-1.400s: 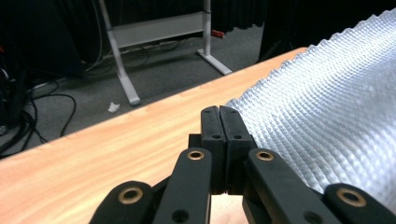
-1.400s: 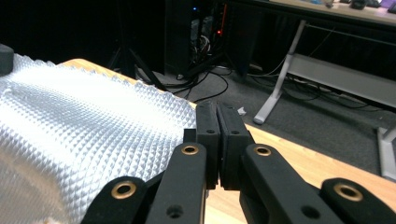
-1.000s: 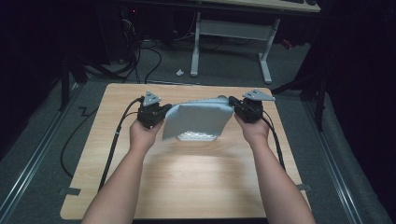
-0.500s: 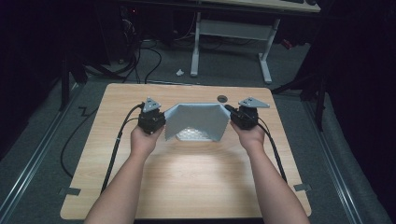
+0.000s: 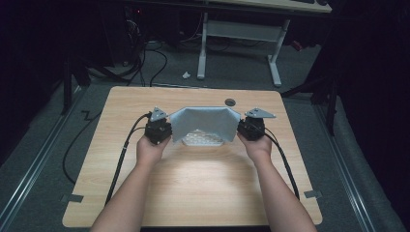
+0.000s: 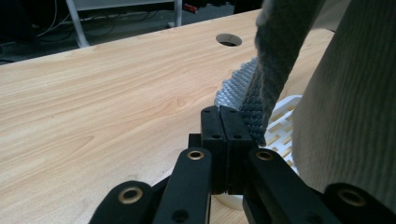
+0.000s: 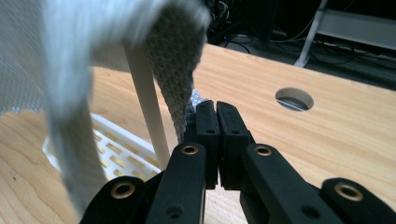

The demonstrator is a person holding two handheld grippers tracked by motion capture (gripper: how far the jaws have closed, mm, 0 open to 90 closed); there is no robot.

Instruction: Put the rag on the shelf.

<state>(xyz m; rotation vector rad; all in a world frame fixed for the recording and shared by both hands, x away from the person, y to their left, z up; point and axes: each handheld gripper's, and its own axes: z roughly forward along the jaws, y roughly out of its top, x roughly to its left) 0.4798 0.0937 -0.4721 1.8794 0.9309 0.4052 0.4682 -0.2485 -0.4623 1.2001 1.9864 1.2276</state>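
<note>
Grey cloth [image 5: 205,123] is stretched between the two hand-held grippers above the desk [image 5: 193,183], roughly mid-desk, toward the far half. It hangs like a panel w/ both side edges folded toward the person.

Left hand-held gripper [image 5: 158,129]: at cloth's left edge. In left gripper view its jaws are pressed together, a knit edge of the cloth [image 6: 273,60] pinched between/at the tips [image 6: 219,116]. Cloth rises up and to the right from there; a paler ribbed face of it covers the right side of that view.

Right hand-held gripper [image 5: 251,128]: at cloth's right edge. In right gripper view jaws also pressed together [image 7: 216,109], w/ grey knit cloth [image 7: 175,70] coming down to the tips. The rest of the cloth there is blurred, top left.

Under the cloth: white slatted basket [image 5: 203,139] sitting on the desk, partly hidden by the hanging cloth. Its slotted base shows in left gripper view [image 6: 282,123] and right gripper view [image 7: 112,144]. Can't tell if the cloth's lower edge touches the basket.

Round cable hole [image 5: 230,102] in the desk just beyond the cloth, toward far edge. Black cables [image 5: 126,145] trail back from each hand-held gripper along the forearms. Grey three-cornered plate [image 5: 259,114] tops each.

Beyond the desk: grey floor, a white desk frame [image 5: 239,34], and tangled cables.
</note>
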